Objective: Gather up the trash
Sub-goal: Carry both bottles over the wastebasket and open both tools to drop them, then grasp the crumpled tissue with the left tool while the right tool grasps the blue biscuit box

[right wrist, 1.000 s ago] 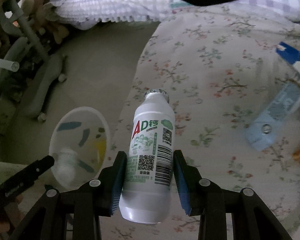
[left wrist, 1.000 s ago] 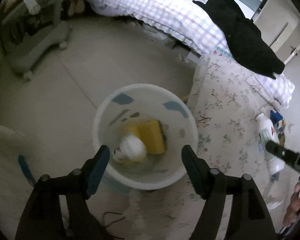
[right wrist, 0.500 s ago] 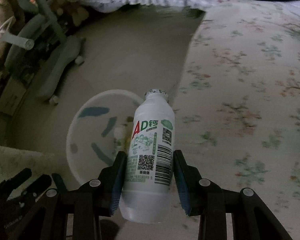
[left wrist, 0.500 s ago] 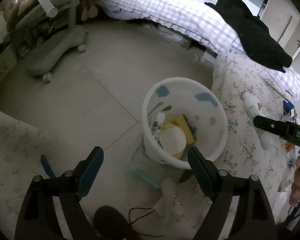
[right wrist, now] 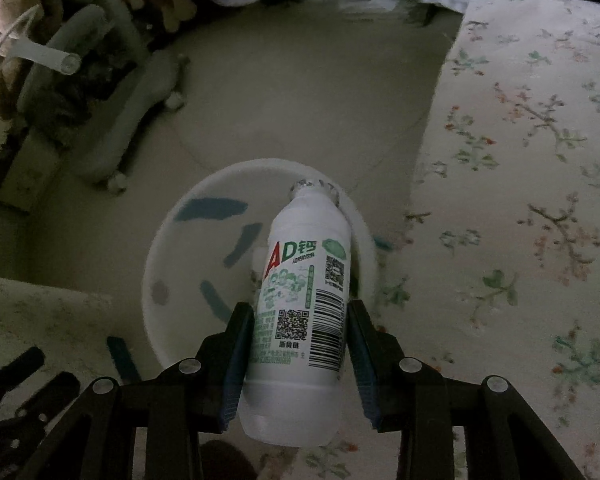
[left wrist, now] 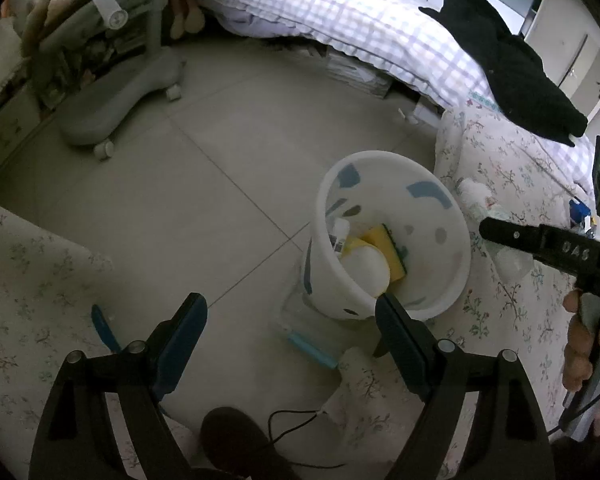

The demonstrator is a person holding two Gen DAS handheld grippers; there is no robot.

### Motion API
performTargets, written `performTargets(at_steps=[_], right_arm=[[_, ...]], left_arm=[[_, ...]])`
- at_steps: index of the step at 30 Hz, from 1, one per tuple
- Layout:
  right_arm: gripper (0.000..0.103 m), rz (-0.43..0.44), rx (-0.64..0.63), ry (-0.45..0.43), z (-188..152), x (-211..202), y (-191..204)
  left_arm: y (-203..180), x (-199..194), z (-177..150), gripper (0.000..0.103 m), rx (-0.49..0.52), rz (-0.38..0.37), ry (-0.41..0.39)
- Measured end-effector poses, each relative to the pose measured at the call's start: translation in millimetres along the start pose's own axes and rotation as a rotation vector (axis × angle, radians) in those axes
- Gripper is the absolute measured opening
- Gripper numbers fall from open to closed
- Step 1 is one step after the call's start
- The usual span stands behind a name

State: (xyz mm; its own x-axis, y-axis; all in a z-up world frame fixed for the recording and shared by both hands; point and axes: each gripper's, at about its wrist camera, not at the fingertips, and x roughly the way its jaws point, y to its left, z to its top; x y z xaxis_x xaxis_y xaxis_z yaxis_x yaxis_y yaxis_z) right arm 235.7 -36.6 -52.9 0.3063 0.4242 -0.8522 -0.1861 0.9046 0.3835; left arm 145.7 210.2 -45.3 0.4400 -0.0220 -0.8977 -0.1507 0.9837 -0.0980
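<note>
White plastic fills the right wrist view: the milk bottle (right wrist: 302,312) sits clamped between the right gripper (right wrist: 300,344) fingers, cap end pointing out over the bin (right wrist: 168,280), and its body hides much of the bin's far wall and whatever lies at the bottom. The label reads "AD" plus characters too small to make out. In the left wrist view the same bottle (left wrist: 474,194) peeks out just beyond the bin's (left wrist: 452,280) right rim, mostly covered by the right gripper's black frame (left wrist: 540,240); the holding hand (left wrist: 580,344) is cut off at the picture's edge.

Left gripper (left wrist: 290,340) fingers stand wide apart with nothing between them, one tip overlapping the bin's near rim. Inside the bin: a yellow sponge (left wrist: 384,246), a pale round lump (left wrist: 366,268) and a small bottle (left wrist: 340,232), partly buried. A blue strip (left wrist: 312,350) lies on the floor just below the bin.

Half a second back the bottle hung beside the bin's right edge; now it is over the opening. The left gripper has drawn away to the bin's left, so the bin sits further right in its view.
</note>
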Motion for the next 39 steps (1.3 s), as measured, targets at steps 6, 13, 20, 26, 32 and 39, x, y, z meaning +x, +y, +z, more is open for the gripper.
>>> performTargets(at_steps=[6,13,20,26,32,39], right_arm=[[0.069,0.022,0.029,-0.023,3.2,-11.1,-2.3],[0.075,-0.017,0.055,-0.044,-0.2,-42.8,-16.6],[0.084,-0.062,0.056,-0.075,-14.6,-94.0,-45.4],[0.094,-0.137,0.049,-0.09,-34.0,-137.2,-84.3],[0.096,-0.195,0.106,-0.107,-63.2,-174.4,-137.6],[0.096,-0.247,0.208,-0.123,-108.1,-207.4,-200.5]], left_arm=[[-2.0,-2.8,-1.1,0.088,0.002,-0.007,-0.001],[-17.2,-7.6,-4.5,0.088,0.015,-0.03,0.006],[-46.2,-12.4,-8.1,0.099,0.056,-0.074,0.011],[-82.8,-15.4,-16.6,0.101,0.113,-0.132,0.034],[-139.3,-17.3,-34.4,0.101,0.215,-0.185,0.064],[-219.1,-10.7,-69.1,0.101,0.384,-0.239,0.126]])
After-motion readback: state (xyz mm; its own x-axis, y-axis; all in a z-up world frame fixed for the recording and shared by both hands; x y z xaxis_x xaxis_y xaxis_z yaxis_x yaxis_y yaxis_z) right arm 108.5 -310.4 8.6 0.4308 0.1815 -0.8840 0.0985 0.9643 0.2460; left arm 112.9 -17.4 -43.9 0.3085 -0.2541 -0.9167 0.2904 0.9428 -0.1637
